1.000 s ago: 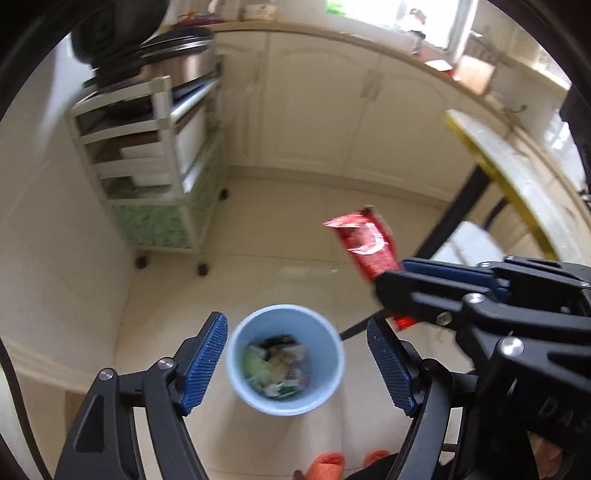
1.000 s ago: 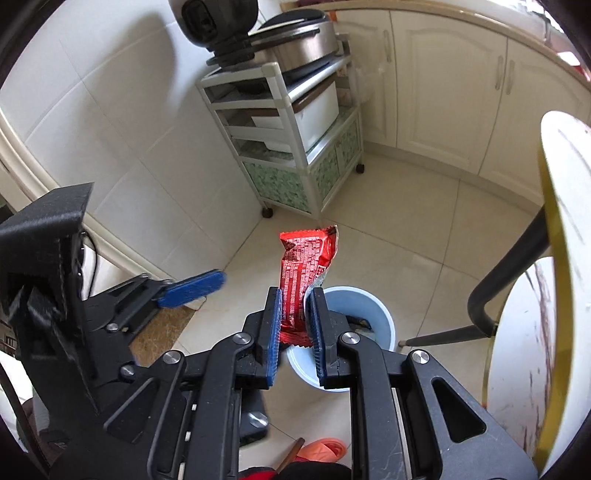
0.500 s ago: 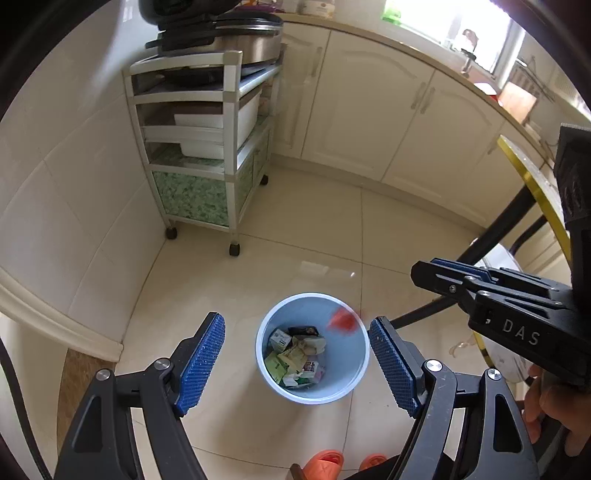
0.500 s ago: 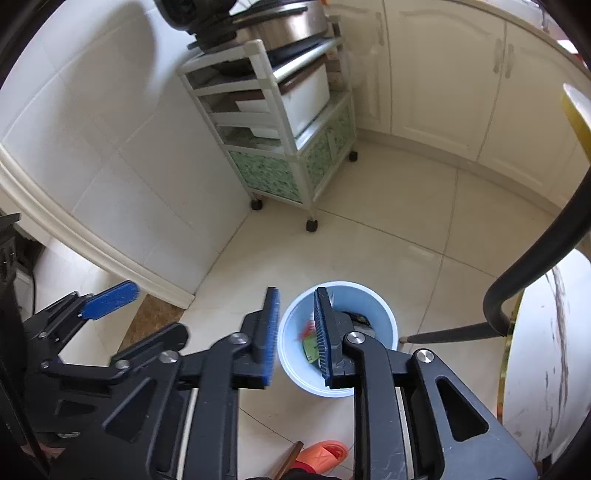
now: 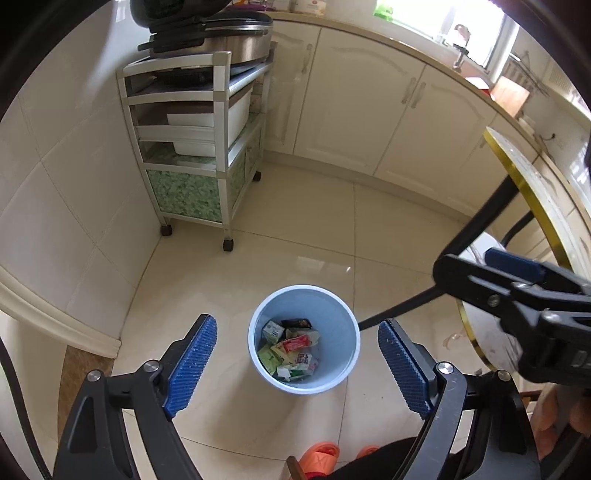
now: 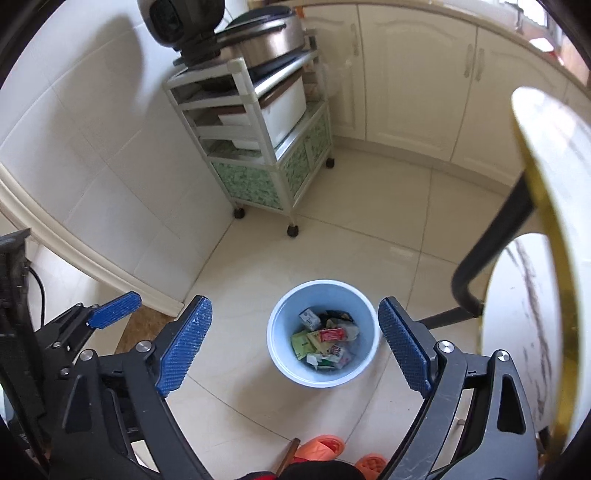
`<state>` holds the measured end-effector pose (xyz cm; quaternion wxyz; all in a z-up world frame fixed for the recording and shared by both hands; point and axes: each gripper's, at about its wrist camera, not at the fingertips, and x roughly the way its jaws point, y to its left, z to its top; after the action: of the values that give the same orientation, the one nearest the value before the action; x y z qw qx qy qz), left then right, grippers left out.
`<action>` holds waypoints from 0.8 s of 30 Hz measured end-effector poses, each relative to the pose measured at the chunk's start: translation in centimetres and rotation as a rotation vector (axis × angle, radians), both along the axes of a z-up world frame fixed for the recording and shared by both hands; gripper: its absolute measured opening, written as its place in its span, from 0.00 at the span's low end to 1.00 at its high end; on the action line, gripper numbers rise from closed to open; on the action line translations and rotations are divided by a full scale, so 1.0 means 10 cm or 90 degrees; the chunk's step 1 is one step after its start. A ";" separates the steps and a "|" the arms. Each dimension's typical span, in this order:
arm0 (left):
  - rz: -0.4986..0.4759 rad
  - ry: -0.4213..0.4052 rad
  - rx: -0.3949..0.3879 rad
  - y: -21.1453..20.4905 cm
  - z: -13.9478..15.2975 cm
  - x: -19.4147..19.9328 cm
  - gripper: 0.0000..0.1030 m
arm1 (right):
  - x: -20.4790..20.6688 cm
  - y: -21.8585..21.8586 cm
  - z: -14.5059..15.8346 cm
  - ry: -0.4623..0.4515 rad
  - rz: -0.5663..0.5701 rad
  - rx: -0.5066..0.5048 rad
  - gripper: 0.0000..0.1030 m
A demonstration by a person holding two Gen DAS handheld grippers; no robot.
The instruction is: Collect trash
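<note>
Both tongs, left point(image 5: 297, 365) and right point(image 6: 295, 345), have just spread wide, empty, above the bin point(image 5: 347, 354); only the right view shows the red wrapper point(image 6: 332, 335) clearly.

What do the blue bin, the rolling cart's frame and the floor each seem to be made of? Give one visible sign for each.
Blue bin: probably plastic; smooth, evenly coloured, matte thin wall.
Rolling cart's frame: looks like pale painted metal or plastic; square posts, dull sheen, so uncertain.
Floor: glazed ceramic tile, likely; glossy cream squares with grout lines and window glare.

Cream floor tiles point(image 5: 295, 236), white cabinets point(image 5: 369, 110), a wheeled shelf cart point(image 5: 199, 155), daylit window point(image 5: 443, 18).
</note>
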<state>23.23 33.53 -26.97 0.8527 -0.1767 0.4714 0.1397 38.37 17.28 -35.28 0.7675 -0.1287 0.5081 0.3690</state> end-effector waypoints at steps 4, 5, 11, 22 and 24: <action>-0.017 -0.010 0.018 -0.14 0.16 -0.08 0.93 | -0.12 -0.12 0.26 -0.033 -0.005 0.003 0.94; -0.023 -0.016 0.023 -0.21 0.22 -0.13 0.93 | -0.16 -0.17 0.33 -0.038 -0.007 0.008 0.95; -0.044 -0.059 0.048 -0.54 0.57 -0.39 0.99 | -0.38 -0.55 0.77 -0.094 -0.028 0.026 0.99; -0.070 -0.162 0.144 -1.39 1.28 -0.87 0.99 | -0.72 -1.42 1.49 -0.188 -0.102 0.075 1.00; -0.079 -0.186 0.163 -1.62 1.40 -0.99 0.99 | -0.77 -1.66 1.62 -0.207 -0.126 0.086 1.00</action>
<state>13.32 17.36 -13.01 0.9344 -0.0557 0.3312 0.1188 30.66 0.66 -19.07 0.8788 -0.0837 0.3619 0.2995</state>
